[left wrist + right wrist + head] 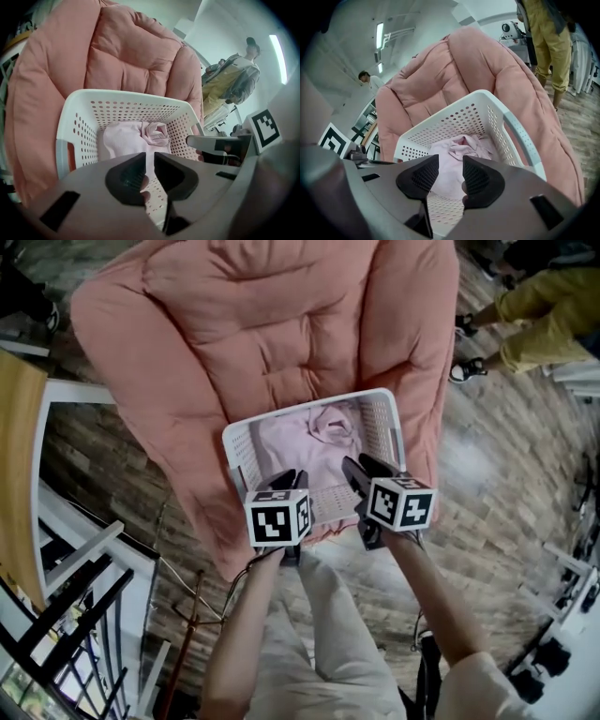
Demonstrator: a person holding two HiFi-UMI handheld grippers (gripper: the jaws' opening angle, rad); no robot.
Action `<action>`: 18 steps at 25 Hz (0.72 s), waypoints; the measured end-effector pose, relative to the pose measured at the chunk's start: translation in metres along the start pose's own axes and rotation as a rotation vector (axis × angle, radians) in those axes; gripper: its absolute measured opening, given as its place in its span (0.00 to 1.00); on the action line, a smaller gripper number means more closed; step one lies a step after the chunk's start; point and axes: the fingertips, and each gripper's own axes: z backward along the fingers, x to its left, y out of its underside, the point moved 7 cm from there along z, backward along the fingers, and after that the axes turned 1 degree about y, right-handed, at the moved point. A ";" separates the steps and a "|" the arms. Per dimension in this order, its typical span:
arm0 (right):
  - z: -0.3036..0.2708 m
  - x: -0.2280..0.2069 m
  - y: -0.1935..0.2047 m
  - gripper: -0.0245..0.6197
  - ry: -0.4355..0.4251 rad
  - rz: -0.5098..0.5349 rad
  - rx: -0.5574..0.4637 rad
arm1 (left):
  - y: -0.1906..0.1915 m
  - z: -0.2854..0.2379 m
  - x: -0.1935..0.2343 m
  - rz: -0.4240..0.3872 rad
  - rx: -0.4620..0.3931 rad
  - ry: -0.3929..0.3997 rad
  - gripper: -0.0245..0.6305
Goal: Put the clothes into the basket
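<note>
Left gripper, jaws a slit apart, and half-open right gripper hang empty, pink clothes just ahead in basket.

Crumpled pale pink garment lies inside the white perforated basket.

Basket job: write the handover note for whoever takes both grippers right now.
Left gripper: jaws nearly together with a narrow gap, nothing gripped.
Right gripper: jaws apart, empty.
Both are above the near edge of the white basket, which sits on the pink cushioned chair.
Pink garment: lies crumpled inside the basket.
Done: that garment is in.
Left: no other clothes show in any view. Look round the chair before calling the job finished.
</note>
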 end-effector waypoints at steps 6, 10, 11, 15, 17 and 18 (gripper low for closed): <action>0.021 0.010 0.002 0.18 0.004 0.018 -0.006 | 0.002 0.023 -0.013 -0.006 0.003 -0.014 0.04; 0.038 0.019 0.003 0.14 0.005 0.038 -0.008 | 0.005 0.039 -0.025 -0.028 0.001 -0.015 0.04; 0.041 0.021 0.004 0.14 0.002 0.045 -0.009 | 0.005 0.043 -0.027 -0.030 -0.003 -0.014 0.04; 0.058 0.034 0.008 0.11 -0.003 0.084 -0.013 | 0.009 0.063 -0.037 -0.026 -0.017 -0.015 0.04; 0.067 0.042 0.010 0.11 -0.006 0.103 -0.016 | 0.011 0.074 -0.041 -0.027 -0.022 -0.009 0.04; 0.071 0.046 0.010 0.10 -0.008 0.109 -0.017 | 0.012 0.079 -0.043 -0.028 -0.024 -0.007 0.04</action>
